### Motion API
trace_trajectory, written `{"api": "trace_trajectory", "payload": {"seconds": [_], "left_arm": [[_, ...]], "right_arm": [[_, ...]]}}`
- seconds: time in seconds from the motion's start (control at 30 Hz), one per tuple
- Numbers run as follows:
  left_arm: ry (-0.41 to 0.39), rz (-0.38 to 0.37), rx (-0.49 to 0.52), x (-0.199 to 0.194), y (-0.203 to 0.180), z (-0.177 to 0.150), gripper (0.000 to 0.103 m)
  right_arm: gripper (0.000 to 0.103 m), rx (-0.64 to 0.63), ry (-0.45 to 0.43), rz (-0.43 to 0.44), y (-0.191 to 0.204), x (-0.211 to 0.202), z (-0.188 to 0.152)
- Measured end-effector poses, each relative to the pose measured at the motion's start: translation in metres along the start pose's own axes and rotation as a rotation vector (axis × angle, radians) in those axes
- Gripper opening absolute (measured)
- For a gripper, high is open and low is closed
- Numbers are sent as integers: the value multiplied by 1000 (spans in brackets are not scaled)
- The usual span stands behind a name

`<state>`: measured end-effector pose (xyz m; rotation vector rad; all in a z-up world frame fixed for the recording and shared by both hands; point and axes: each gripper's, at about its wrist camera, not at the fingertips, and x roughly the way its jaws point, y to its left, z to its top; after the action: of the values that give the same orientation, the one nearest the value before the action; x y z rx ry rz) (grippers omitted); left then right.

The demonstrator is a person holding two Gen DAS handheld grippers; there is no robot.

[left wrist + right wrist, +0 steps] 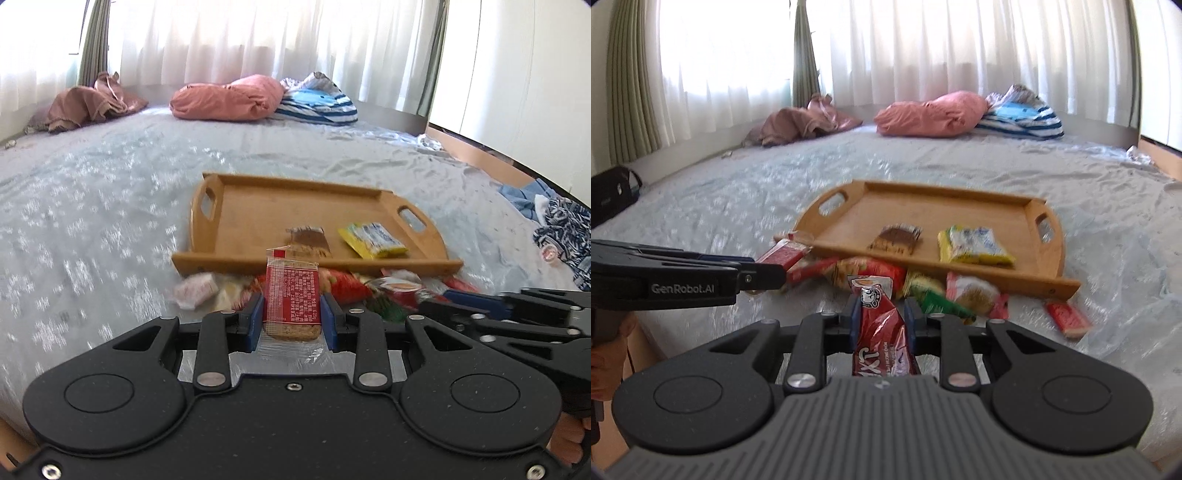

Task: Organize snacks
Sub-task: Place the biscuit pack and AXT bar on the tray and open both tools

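A wooden tray [258, 195] [960, 199] lies on the bed, with a brown snack [308, 238] [897, 240] and a yellow packet [373, 240] [973, 245] in it. My left gripper [291, 314] is shut on a red-wrapped cereal bar [291, 295] [785, 253], held above the pile of loose snacks [354, 288] [923, 288] in front of the tray. The right gripper [881, 314] is shut on a shiny red snack packet [879, 325], also just above the pile. In the left wrist view the right gripper [458, 297] comes in from the right.
A pale blue bedspread [110, 184] [738, 192] covers the bed. A pink pillow [229, 98] [931, 114], striped bedding [317, 103] and brown cloth [88, 105] lie at the far side under curtains. Another red bar [1067, 319] lies right of the pile. A black bag [613, 195] sits far left.
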<state>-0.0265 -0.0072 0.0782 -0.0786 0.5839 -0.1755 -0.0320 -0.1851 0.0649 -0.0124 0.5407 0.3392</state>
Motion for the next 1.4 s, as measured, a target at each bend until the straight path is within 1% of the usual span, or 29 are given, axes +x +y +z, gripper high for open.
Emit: {"api": "trace_trajectory", "payload": {"seconds": [0.13,0.27,0.4,0.5,0.57,0.7,0.73,0.87,1.07,1.27,1.4], "left_arm": [[-13,2,-13,8,5,16,31],[-22,2,-10,19,7,34,31],[-6,-14,-46,40,16,53,31],[10,-8,-71,58,23,65,31],[21,-2,-83,71,27,71,31],[50,8,-97,100,33,81,31],[60,11,-105,108,35,82,31],[105,17,-141,136,42,86,31],[147,44,-142,166,44,83,31],[170,53,-122,183,40,79,31],[183,70,-116,189,37,76,31]], "right_arm": [[28,31,-30,-22,-8,-2,11],[28,101,-52,-43,-24,3,25],[28,149,-82,-82,-44,12,42],[28,194,-92,-110,-64,25,56],[28,250,-93,-113,-82,36,66],[28,452,-65,-56,-125,65,79],[28,479,-59,-68,-133,74,81],[28,479,-22,-131,-151,111,86],[28,477,31,-206,-161,156,75],[28,464,49,-264,-161,183,67],[28,451,42,-276,-159,190,64]]}}
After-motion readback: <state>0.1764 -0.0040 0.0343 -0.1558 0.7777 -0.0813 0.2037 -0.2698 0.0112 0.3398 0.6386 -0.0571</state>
